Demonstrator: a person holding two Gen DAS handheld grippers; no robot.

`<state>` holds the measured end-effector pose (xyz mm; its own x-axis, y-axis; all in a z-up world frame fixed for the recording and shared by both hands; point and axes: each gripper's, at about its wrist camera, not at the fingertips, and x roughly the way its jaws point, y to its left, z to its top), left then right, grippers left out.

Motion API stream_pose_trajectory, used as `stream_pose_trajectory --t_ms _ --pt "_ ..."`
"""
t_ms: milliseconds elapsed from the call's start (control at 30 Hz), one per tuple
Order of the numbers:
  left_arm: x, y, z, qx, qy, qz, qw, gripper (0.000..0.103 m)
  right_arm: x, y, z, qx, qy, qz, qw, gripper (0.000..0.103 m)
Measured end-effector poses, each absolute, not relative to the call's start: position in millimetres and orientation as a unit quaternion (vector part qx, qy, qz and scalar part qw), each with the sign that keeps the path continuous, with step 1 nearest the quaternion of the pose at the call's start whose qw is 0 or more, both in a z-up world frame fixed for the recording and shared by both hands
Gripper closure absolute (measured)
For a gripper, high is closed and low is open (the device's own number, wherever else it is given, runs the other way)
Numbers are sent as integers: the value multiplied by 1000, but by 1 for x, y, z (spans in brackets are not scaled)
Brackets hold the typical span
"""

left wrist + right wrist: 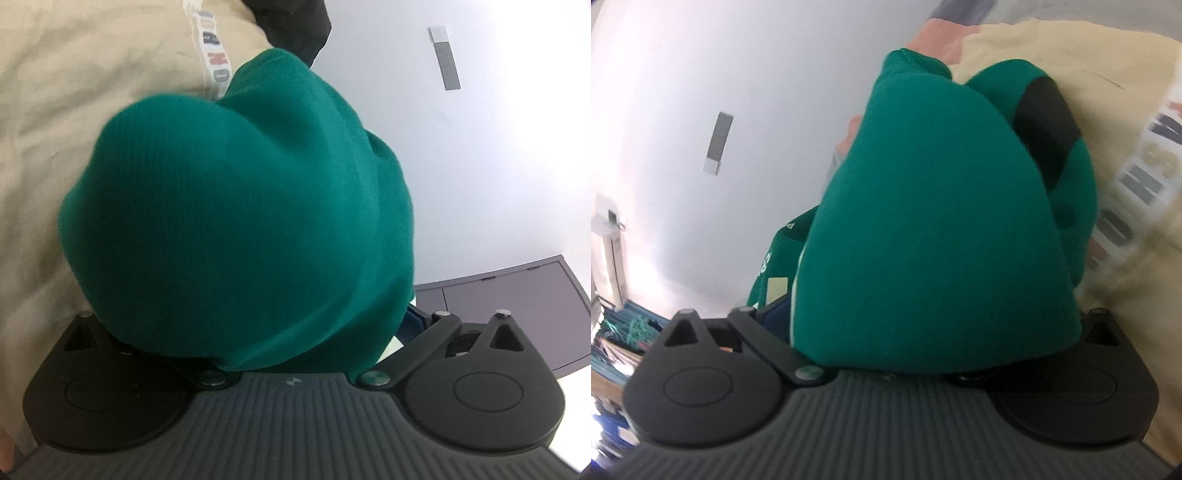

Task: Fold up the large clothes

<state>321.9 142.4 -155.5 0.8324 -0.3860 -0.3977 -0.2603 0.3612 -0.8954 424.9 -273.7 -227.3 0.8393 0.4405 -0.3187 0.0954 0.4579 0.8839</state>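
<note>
A white wall (480, 166) fills the background in both wrist views. A narrow grey strip with a white end (444, 57) is fixed to it, well apart from anything else. At the wall's lower right in the left view stands a dark grey cabinet (517, 306). At the right view's lower left edge lies blurred teal and blue clutter (624, 332), unclear.

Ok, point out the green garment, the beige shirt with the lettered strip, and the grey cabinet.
green garment (236, 221), left wrist view, middle of the bunched ribbed fabric.
beige shirt (74, 92), left wrist view, plain wrinkled cloth left of the lettered strip.
grey cabinet (517, 295), left wrist view, its flat front panel.
</note>
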Motion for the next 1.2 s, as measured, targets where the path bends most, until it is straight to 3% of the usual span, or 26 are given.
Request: stream_pose_trajectory --t_ms 100,233,300,467,967,1200 --pt "322 138 -149 -549 287 -32 784 20 427 -275 -227 502 260 114 817 31" --pt "320 134 -135 -518 285 -26 806 42 421 -280 -220 499 250 131 820 51" --pt "317 130 -127 -500 283 -26 818 51 414 -281 -212 489 240 141 827 54" --pt "307 130 -117 -488 282 -32 825 58 394 -286 -195 473 219 163 837 56" --pt "243 102 -71 -473 289 -89 828 59 346 -327 -143 454 188 189 850 56" --pt "233 67 -25 -451 273 -133 839 59 320 -363 -110 444 162 196 859 56"
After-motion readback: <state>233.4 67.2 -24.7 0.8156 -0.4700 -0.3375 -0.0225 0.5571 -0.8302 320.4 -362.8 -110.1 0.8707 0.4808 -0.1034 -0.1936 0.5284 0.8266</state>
